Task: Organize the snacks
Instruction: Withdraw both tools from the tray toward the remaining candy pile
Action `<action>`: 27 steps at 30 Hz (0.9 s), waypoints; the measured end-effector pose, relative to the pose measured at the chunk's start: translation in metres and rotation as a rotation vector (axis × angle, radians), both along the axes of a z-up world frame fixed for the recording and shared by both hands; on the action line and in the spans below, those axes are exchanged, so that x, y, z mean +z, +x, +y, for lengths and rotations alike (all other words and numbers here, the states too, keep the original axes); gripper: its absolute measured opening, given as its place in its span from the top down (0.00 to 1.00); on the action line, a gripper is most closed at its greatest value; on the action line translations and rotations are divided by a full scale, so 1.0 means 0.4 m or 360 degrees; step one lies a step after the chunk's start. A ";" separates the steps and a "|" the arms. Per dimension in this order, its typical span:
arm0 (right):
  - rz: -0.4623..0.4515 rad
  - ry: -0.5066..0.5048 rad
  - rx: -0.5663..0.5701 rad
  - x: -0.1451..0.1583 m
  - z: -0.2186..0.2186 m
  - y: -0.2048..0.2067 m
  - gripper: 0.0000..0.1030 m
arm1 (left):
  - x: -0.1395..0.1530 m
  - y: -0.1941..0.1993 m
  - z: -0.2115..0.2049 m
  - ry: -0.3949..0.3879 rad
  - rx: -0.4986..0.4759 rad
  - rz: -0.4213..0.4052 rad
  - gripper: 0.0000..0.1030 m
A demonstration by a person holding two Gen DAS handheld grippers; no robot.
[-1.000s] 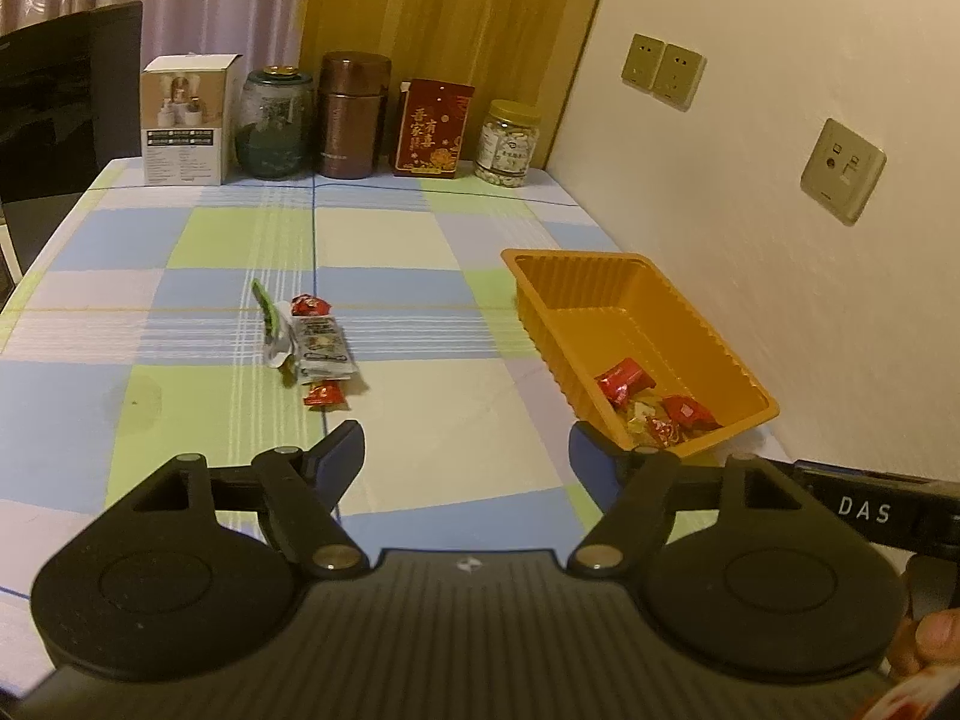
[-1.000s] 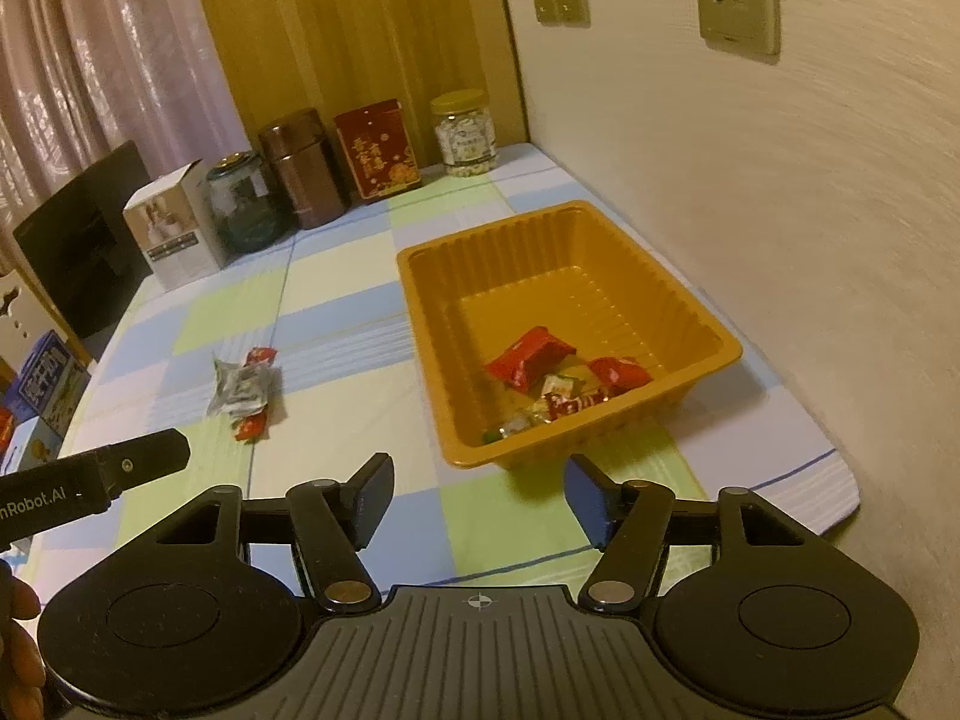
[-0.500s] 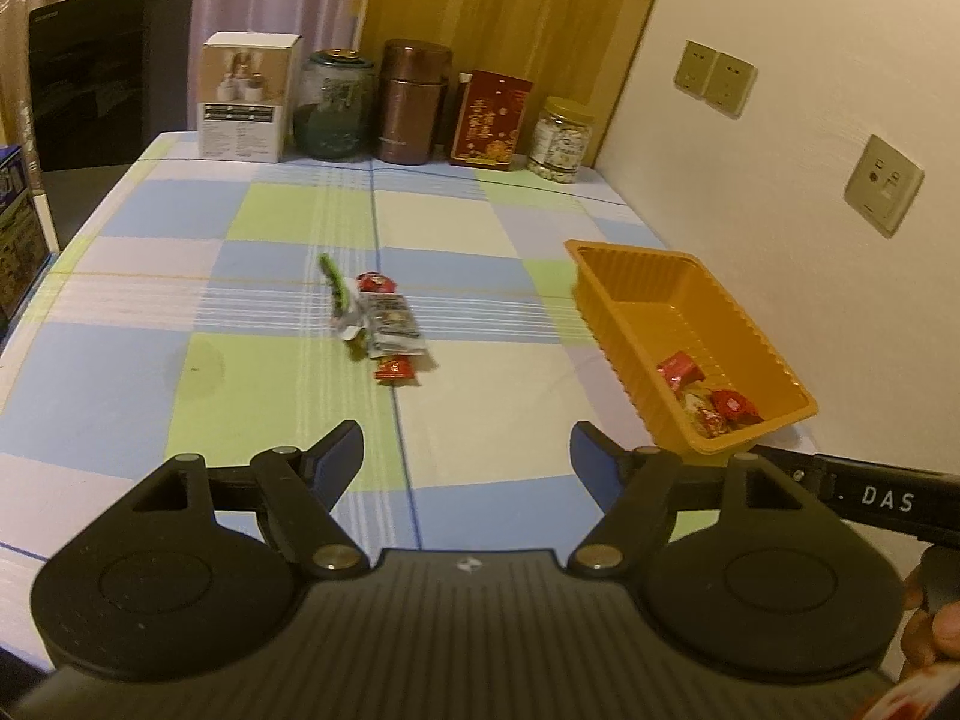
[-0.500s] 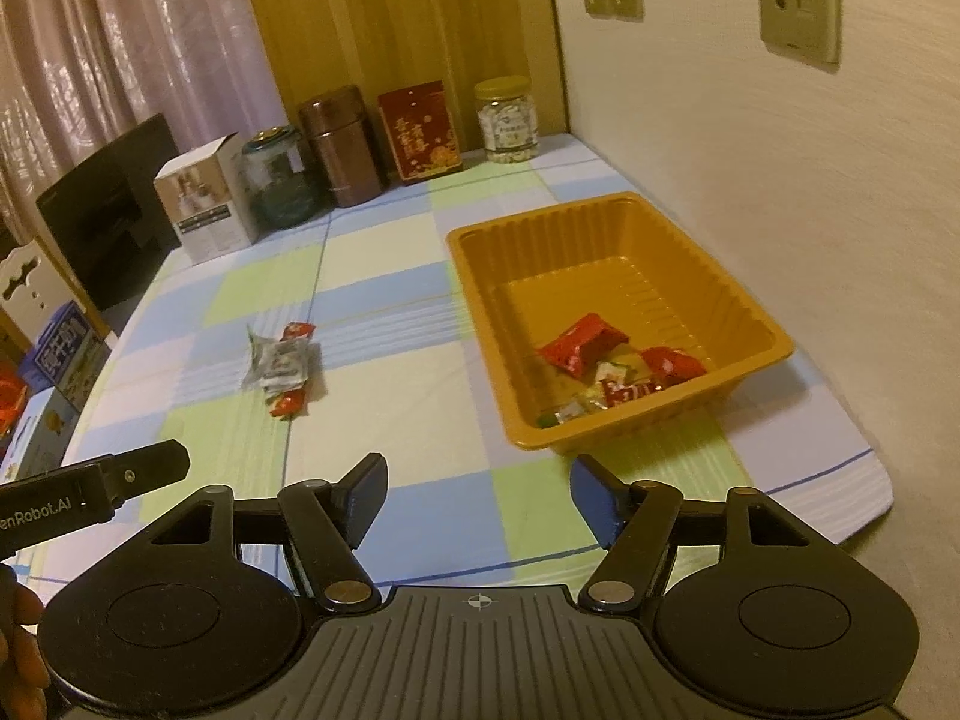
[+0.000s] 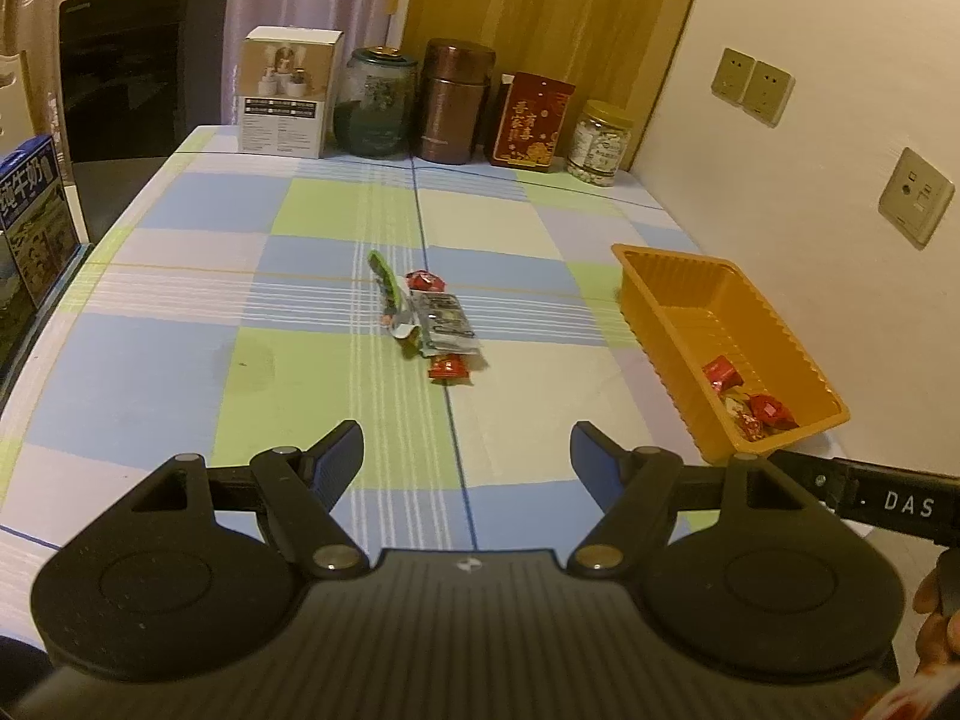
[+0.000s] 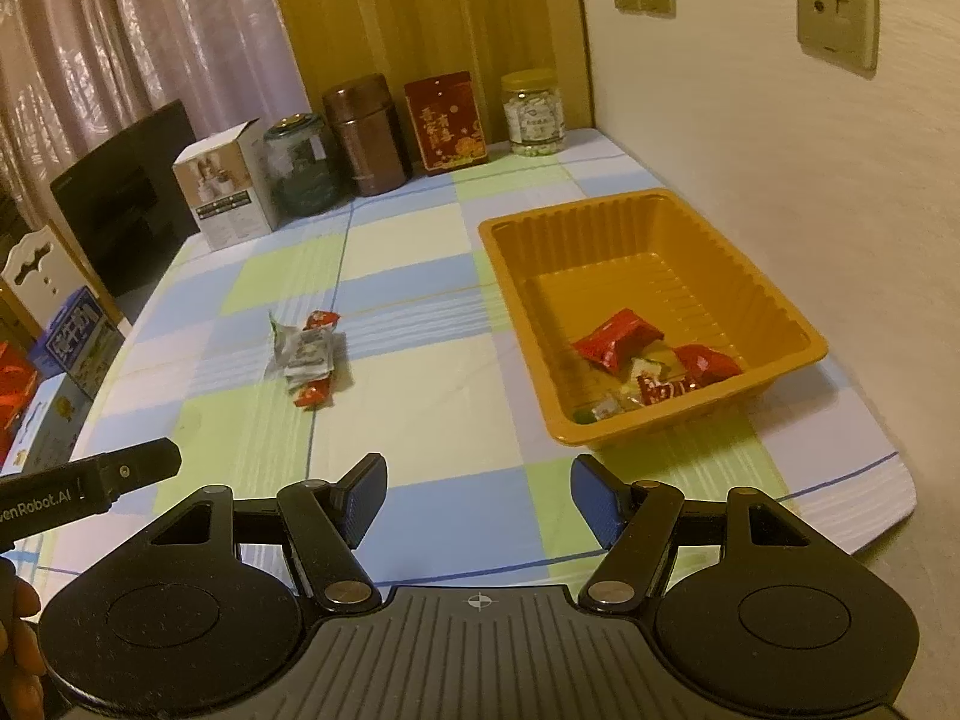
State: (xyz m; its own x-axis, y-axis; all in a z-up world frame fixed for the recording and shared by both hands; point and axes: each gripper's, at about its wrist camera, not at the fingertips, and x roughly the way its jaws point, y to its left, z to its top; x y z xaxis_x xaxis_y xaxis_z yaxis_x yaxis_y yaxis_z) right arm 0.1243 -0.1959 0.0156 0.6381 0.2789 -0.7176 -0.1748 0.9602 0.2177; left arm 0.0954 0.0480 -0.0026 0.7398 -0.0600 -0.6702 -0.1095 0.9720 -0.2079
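1. Left tongs (image 5: 467, 450) are spread wide with nothing between the blue pads, just hanging over the near edge of the worktop (image 5: 180, 360), which has a checked blue, green and white cloth on it.
2. Right tongs (image 6: 478, 492) are the same deal: jaws apart, empty, over the near part of the cloth.
3. The loose snacks sit in a little heap mid-worktop: a silver snack packet (image 5: 444, 324), a thin green wrapper (image 5: 385, 279) just left of it, one red candy (image 5: 425, 281) at the far end and another red candy (image 5: 449, 367) at the near end. All touching or nearly so.
4. Orange tray (image 6: 600, 222) sits over by the wall on the right, well apart from the heap. It's already got stuff in its near end: a red snack pack (image 6: 618, 339), a second red pack (image 6: 705, 363) and a few small wrapped sweets (image 6: 630, 390) I can't really make out.
5. Back row along the far edge: a white carton (image 5: 288, 90), a dark glass jar (image 5: 375, 102), a brown canister (image 5: 457, 102), a red gift box (image 5: 531, 120) and a clear plastic jar (image 5: 602, 143) with a yellow lid.
6. A dark chair back (image 5: 141, 78) stands at the far left corner, and a blue milk carton box (image 5: 30, 210) pokes in at the left edge.
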 end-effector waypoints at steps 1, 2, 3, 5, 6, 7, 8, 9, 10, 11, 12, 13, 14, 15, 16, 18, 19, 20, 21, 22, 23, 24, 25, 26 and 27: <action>0.0001 0.0000 0.0005 -0.001 0.004 0.000 0.34 | 0.000 -0.001 0.005 0.0001 0.0006 0.0000 0.29; 0.0003 0.0002 0.0009 -0.001 0.008 0.001 0.34 | 0.000 -0.002 0.010 0.0003 0.0012 -0.0001 0.29; 0.0005 0.0004 0.0013 -0.002 0.012 0.002 0.34 | 0.000 -0.003 0.015 0.0006 0.0018 0.0000 0.29; 0.0008 0.0006 0.0025 -0.005 0.023 0.005 0.34 | -0.001 -0.003 0.026 0.0014 0.0033 0.0005 0.29; 0.0008 0.0006 0.0032 -0.006 0.028 0.007 0.34 | -0.002 -0.003 0.032 0.0015 0.0039 0.0008 0.29; 0.0007 0.0008 0.0039 -0.008 0.034 0.009 0.34 | -0.003 -0.003 0.038 0.0016 0.0045 0.0010 0.29; 0.0007 0.0010 0.0043 -0.009 0.040 0.010 0.34 | -0.004 -0.001 0.042 0.0015 0.0052 0.0012 0.29; 0.0008 0.0012 0.0048 -0.011 0.045 0.013 0.34 | -0.005 0.000 0.048 0.0015 0.0058 0.0014 0.29; 0.0010 0.0013 0.0056 -0.013 0.051 0.016 0.34 | -0.007 0.002 0.053 0.0017 0.0064 0.0017 0.29; 0.0012 0.0013 0.0063 -0.016 0.056 0.018 0.34 | -0.009 0.003 0.059 0.0018 0.0069 0.0019 0.29; 0.0016 0.0012 0.0070 -0.018 0.063 0.022 0.34 | -0.011 0.005 0.065 0.0018 0.0075 0.0021 0.29; 0.0018 0.0012 0.0077 -0.021 0.068 0.026 0.34 | -0.013 0.005 0.070 0.0018 0.0080 0.0022 0.29; 0.0020 0.0011 0.0083 -0.022 0.075 0.029 0.34 | -0.014 0.007 0.075 0.0019 0.0084 0.0024 0.29; 0.0021 0.0011 0.0089 -0.025 0.080 0.033 0.34 | -0.017 0.010 0.080 0.0021 0.0089 0.0027 0.29; 0.0023 0.0009 0.0097 -0.027 0.087 0.039 0.34 | -0.020 0.014 0.085 0.0024 0.0094 0.0029 0.29; 0.0024 0.0009 0.0109 -0.031 0.100 0.049 0.34 | -0.026 0.023 0.095 0.0026 0.0102 0.0035 0.29; 0.0023 0.0011 0.0116 -0.033 0.105 0.054 0.34 | -0.029 0.027 0.101 0.0027 0.0106 0.0038 0.28; 0.0021 0.0011 0.0123 -0.034 0.112 0.060 0.34 | -0.032 0.031 0.106 0.0031 0.0111 0.0041 0.28; 0.0020 0.0010 0.0132 -0.037 0.121 0.069 0.34 | -0.037 0.037 0.112 0.0037 0.0115 0.0048 0.28; 0.0018 0.0011 0.0139 -0.040 0.129 0.077 0.34 | -0.040 0.043 0.116 0.0040 0.0117 0.0051 0.28; 0.0018 0.0012 0.0146 -0.043 0.136 0.085 0.34 | -0.044 0.049 0.121 0.0041 0.0120 0.0055 0.28; 0.0019 0.0012 0.0152 -0.046 0.144 0.095 0.34 | -0.049 0.056 0.129 0.0043 0.0125 0.0059 0.28; 0.0019 0.0012 0.0161 -0.050 0.154 0.106 0.34 | -0.053 0.062 0.135 0.0044 0.0129 0.0063 0.28; 0.0019 0.0011 0.0169 -0.053 0.162 0.115 0.34 | -0.058 0.069 0.142 0.0045 0.0134 0.0067 0.28; 0.0019 0.0010 0.0179 -0.057 0.173 0.127 0.34 | -0.062 0.074 0.149 0.0046 0.0140 0.0070 0.28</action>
